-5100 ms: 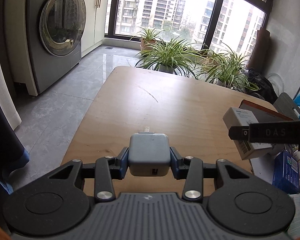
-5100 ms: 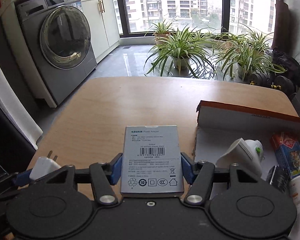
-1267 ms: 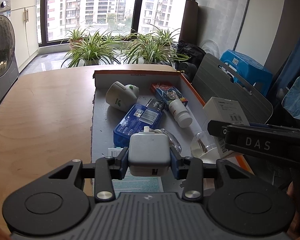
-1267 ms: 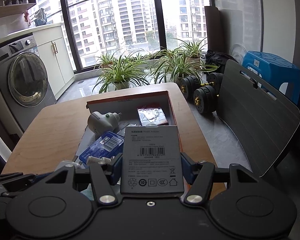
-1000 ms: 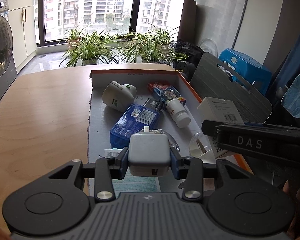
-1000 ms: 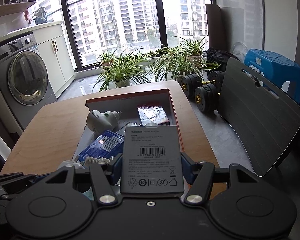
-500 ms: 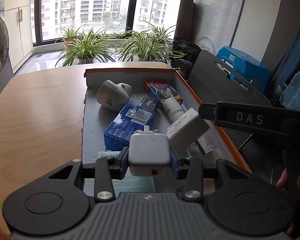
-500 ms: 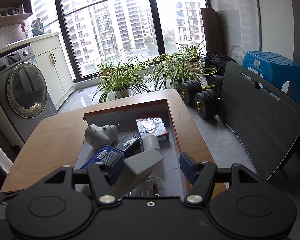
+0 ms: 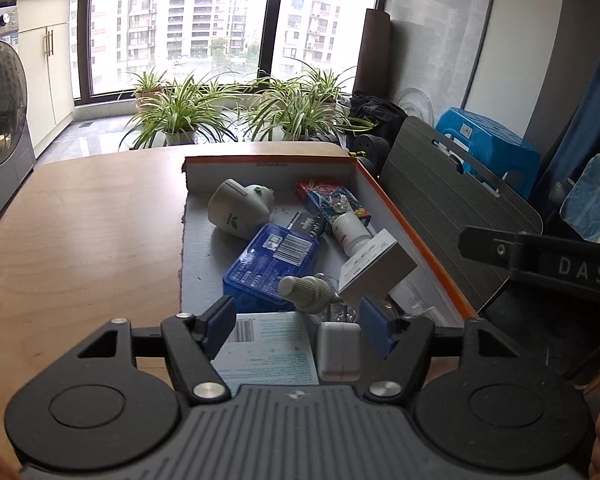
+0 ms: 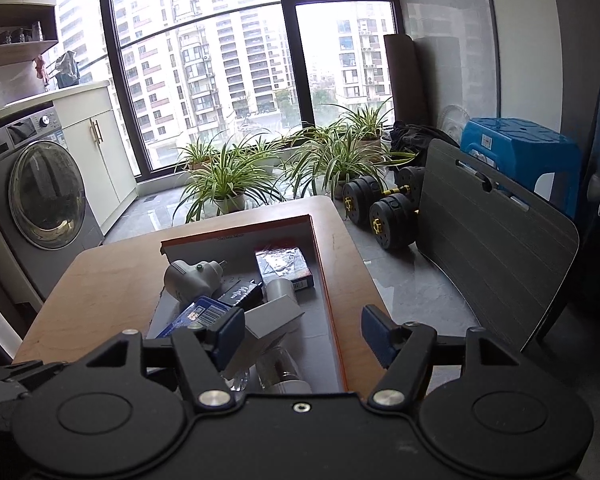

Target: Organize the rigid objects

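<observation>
- On the wooden desk, toward its right side, sits the open cardboard box, shallow, white inside with orange edges; every place below is given relative to this box
- Beyond the box's far wall, on the floor by the window, stand the potted plants; off past its left, a washing machine; off to its right, a dark folded board leaning upright with dumbbells beside it
- Inside the box near its far wall lies a white nozzle-shaped device with a green dot; a red and blue carton lies in the far right corner
- At the box's middle lies a blue plastic case with a barcode label, and a white bottle just right of it
- Against the box's right wall a grey adapter box rests tilted, free of both tools
- At the box's near end a printed sheet lies flat, with the white charger standing on it beside a bottle with a ribbed cap
- Above the near end, the left tongs have just been opening and stand spread, pads clear of the charger between them
- Over the box's near right edge, the right tongs have just been opening too, spread wide with nothing pinched
</observation>
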